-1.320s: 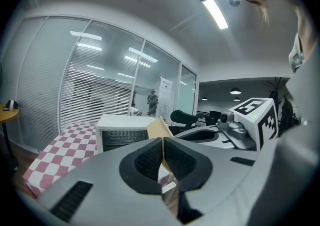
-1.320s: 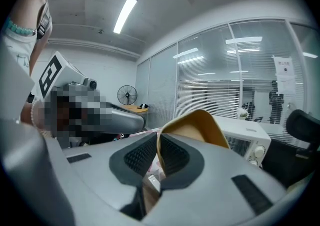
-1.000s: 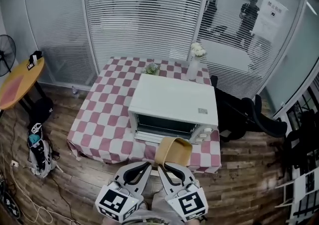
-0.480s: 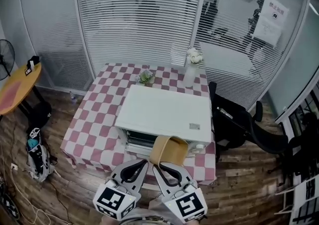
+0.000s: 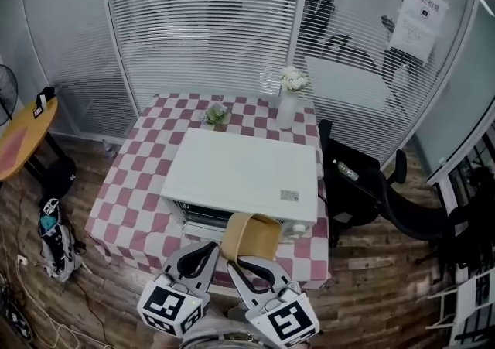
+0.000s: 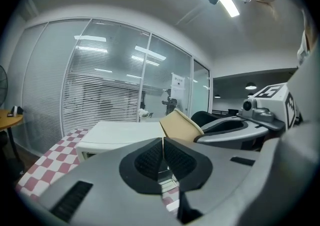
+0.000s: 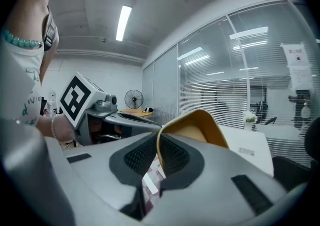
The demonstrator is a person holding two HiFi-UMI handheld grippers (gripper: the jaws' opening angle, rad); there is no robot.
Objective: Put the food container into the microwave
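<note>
Tan round food container (image 5: pixel 249 237): rim was pinched in my right hand-held gripper (image 7: pixel 157 145). Left hand-held gripper (image 6: pixel 163 146) was closed, empty. White boxy microwave (image 5: pixel 244 173) had drawn nearer; insertion pending.

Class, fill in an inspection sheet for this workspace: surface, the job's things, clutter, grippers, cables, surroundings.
Surface: table under a red-and-white checked cloth.
Job's things: white microwave on the table; tan food container held in front of it, not yet inside.
Clutter: small plant and vase of white flowers behind the microwave.
Grippers: left gripper shut, empty; right gripper shut on the food container's rim.
Cables: thin white cord on the floor, left.
Surroundings: blinds on glass walls, orange side table, backpack, black chair.
</note>
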